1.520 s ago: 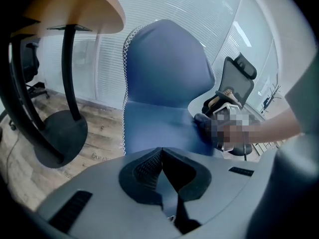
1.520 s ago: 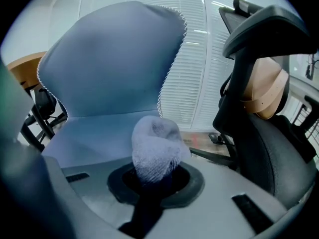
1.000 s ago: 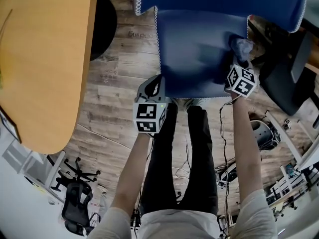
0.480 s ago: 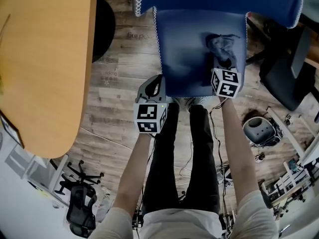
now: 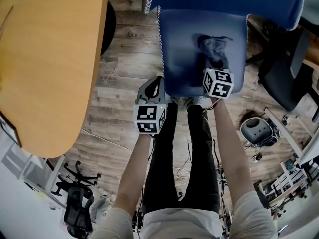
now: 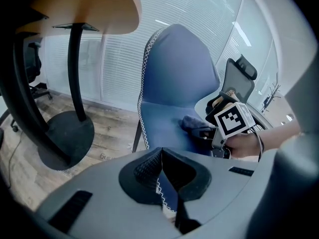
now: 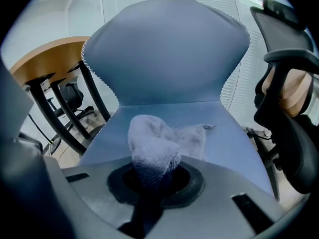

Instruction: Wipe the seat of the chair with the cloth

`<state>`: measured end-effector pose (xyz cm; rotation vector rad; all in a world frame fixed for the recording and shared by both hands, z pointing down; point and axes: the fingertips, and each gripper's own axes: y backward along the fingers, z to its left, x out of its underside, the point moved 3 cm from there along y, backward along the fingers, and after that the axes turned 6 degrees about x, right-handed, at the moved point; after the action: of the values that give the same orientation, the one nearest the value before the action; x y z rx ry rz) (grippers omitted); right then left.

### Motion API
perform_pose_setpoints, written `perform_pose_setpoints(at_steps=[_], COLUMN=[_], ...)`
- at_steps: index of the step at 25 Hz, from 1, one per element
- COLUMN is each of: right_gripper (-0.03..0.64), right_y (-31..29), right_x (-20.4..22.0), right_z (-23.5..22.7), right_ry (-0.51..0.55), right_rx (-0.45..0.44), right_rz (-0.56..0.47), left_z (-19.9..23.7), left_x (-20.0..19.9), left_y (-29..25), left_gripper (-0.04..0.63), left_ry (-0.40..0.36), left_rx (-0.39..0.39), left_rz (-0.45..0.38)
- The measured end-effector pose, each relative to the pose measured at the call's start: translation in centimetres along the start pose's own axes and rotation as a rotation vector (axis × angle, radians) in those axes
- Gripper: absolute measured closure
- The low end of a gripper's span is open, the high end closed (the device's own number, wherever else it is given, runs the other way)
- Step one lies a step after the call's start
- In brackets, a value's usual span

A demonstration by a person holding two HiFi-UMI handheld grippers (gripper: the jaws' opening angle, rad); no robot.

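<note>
The blue chair seat [image 5: 182, 49] lies ahead of me, its backrest [image 7: 164, 49] rising behind. A crumpled grey-white cloth [image 5: 212, 48] rests on the seat, right of centre. My right gripper [image 5: 213, 69] is over the seat's front part and is shut on the cloth [image 7: 154, 146], which bunches out of its jaws and trails onto the seat. My left gripper [image 5: 155, 86] hovers at the seat's front left corner, off the seat, jaws shut with nothing between them; the seat's stitched edge [image 6: 144, 123] shows beyond it.
A rounded wooden table [image 5: 45, 59] fills the left, its black round foot [image 6: 65, 136] on the wood floor. A black office chair [image 5: 291, 68] stands close on the right. A grey wheeled base [image 5: 256, 131] and cables lie on the floor at right.
My right gripper has dragged the cloth leftward across the seat, from its right edge toward the middle. The left gripper has stayed in place.
</note>
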<state>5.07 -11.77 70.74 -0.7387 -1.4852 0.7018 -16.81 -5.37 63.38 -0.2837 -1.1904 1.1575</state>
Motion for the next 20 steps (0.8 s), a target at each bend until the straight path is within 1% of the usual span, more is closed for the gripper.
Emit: perform_pose_setpoints(at_steps=[3,7,9,16,20], right_gripper=[0.568,0.568,0.568,0.568,0.568], right_y=[0.2,0.2,0.3,1.0,1.2], right_x=[0.4,0.4,0.4,0.9,1.2], right_z=[1.4,2.6,3.3,6.8,8.0], right_ry=[0.016,-0.022,-0.02,0.073,0.08], right_rx=[0.008,0.003,-0.008,-0.096,-0.127], right_rz=[0.0,-0.009,-0.009,-0.001,0.011], left_z=[0.4,1.7,2.2,2.9,2.6], left_x=[0.0,-0.1,0.1,0.9,1.1], left_y=[0.4,1.0,1.4,2.4,2.7], left_gripper=[0.569,0.569,0.569,0.569,0.569], left_ry=[0.001,0.004,0.008,0.039,0.055], left_rx=[0.003,-0.006,-0.014,-0.032,-0.035], left_rz=[-0.004,-0.008,-0.009,-0.018,-0.025])
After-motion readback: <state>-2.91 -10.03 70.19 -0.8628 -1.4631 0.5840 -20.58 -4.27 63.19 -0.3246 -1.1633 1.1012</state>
